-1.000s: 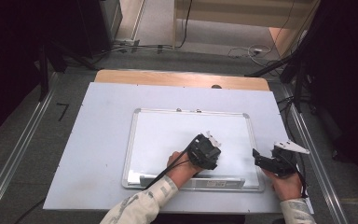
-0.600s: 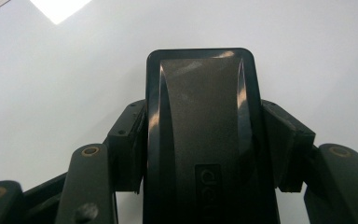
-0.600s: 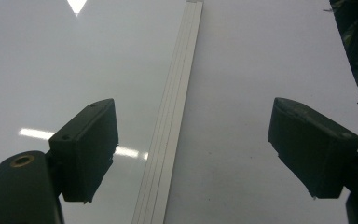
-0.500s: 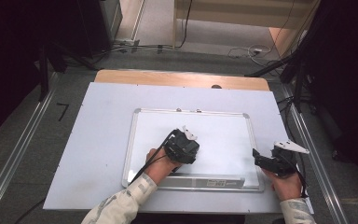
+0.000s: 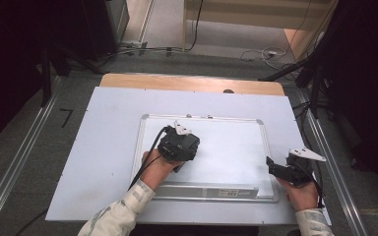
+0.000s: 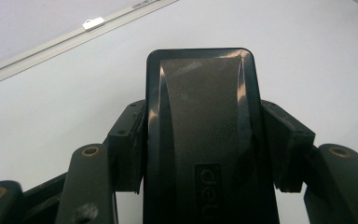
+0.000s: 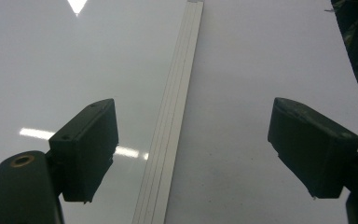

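Lying flat on the worktop (image 5: 98,147), the whiteboard (image 5: 226,147) passes under both sets of jaws, its frame edge between the right gripper (image 7: 191,154)'s spread, released jaws, while the left gripper (image 6: 205,144) clenches a black eraser (image 6: 200,116).

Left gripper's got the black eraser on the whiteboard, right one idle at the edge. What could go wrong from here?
1. The left gripper clamps the black plastic eraser only by its sides; pressing hard might twist it out of the jaws.
2. The white metal-framed whiteboard lies loose on the table, so wiping strokes may slide it.
3. The open right gripper hovers over the board's frame and could catch it.
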Available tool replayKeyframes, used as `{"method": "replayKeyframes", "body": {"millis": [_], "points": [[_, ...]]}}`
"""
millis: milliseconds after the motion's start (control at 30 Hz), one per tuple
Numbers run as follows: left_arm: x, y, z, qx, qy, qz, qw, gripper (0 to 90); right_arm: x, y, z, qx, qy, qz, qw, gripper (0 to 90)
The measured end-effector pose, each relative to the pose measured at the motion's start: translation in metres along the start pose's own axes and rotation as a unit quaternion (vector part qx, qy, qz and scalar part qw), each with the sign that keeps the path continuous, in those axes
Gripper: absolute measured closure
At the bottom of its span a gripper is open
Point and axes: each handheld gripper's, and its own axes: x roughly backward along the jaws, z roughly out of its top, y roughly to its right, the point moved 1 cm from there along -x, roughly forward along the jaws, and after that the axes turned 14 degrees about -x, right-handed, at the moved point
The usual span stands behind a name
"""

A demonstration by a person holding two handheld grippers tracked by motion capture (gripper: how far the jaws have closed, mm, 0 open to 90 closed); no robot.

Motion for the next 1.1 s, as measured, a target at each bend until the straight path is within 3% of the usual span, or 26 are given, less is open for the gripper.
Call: {"method": "replayKeyframes", "body": {"millis": [467, 667, 967, 1100], "points": [[0.011, -0.022, -0.011, 0.046, 0.001, 0.031, 0.9984, 40.7, 0.001, 0.0, 0.0, 0.0, 0.001, -0.001, 1.0, 14.7], [0.014, -0.03, -0.014, 0.054, 0.002, 0.04, 0.9977, 40.7, 0.002, 0.001, -0.001, -0.002, 0.0, -0.003, 1.0, 14.7], [0.017, -0.043, -0.015, 0.081, 0.008, 0.057, 0.995, 40.6, 0.001, 0.0, -0.001, 0.0, 0.001, -0.002, 1.0, 14.7], [0.016, -0.051, -0.016, 0.101, 0.006, 0.074, 0.9922, 40.6, 0.001, 0.001, 0.0, 0.0, 0.001, -0.002, 1.0, 14.7]]}}
